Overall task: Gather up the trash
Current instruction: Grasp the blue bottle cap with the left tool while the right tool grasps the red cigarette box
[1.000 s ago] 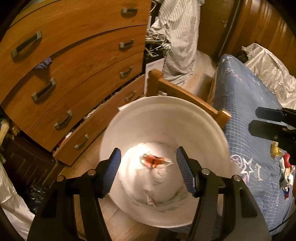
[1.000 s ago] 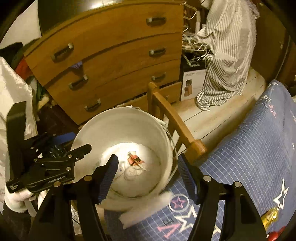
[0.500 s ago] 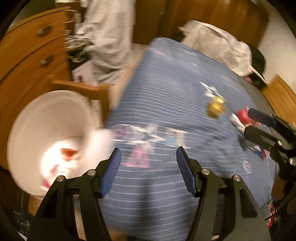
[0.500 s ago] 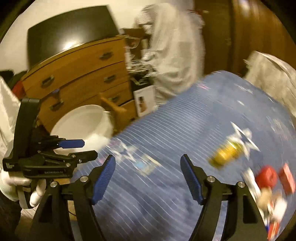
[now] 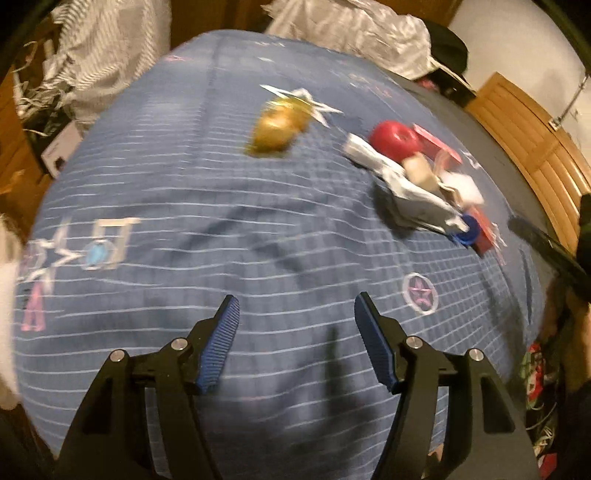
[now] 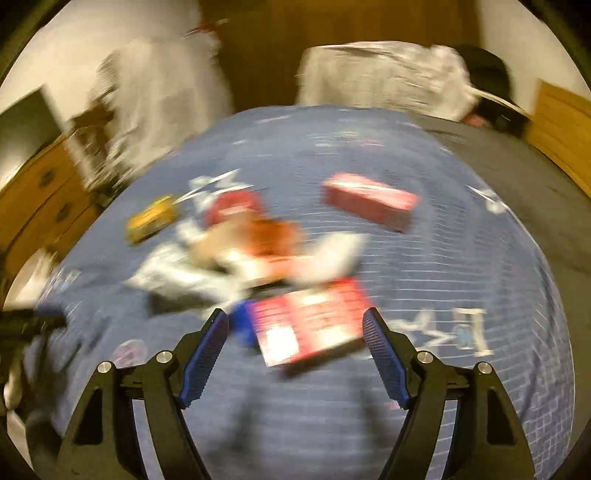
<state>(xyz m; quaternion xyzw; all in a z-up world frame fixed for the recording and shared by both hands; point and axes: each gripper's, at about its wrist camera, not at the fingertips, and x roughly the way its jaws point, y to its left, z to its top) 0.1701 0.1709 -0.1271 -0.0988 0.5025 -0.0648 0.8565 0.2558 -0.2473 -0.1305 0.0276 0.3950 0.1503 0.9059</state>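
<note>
Trash lies on the blue star-print bedspread (image 5: pixel 221 192): a gold wrapper (image 5: pixel 277 129), a red round piece (image 5: pixel 395 138), crumpled white wrappers (image 5: pixel 413 199) and a blue cap (image 5: pixel 469 229). In the blurred right wrist view a flat red packet (image 6: pixel 310 325) lies just ahead of my open, empty right gripper (image 6: pixel 295 328), with a red box (image 6: pixel 369 201), the gold wrapper (image 6: pixel 151 218) and white wrappers (image 6: pixel 184 273) beyond. My left gripper (image 5: pixel 295 314) is open and empty above bare bedspread, well short of the trash.
Striped clothing (image 5: pixel 96 48) and a wooden dresser (image 6: pixel 40 206) stand left of the bed. A crumpled white sheet (image 5: pixel 351 33) and a dark cap (image 6: pixel 487 85) lie at the bed's far end. A wooden panel (image 5: pixel 524 129) is at the right.
Both grippers have swung right, away from the white bin and onto the bed. The bin has left both views. The trash pile is now close ahead of the right gripper.
</note>
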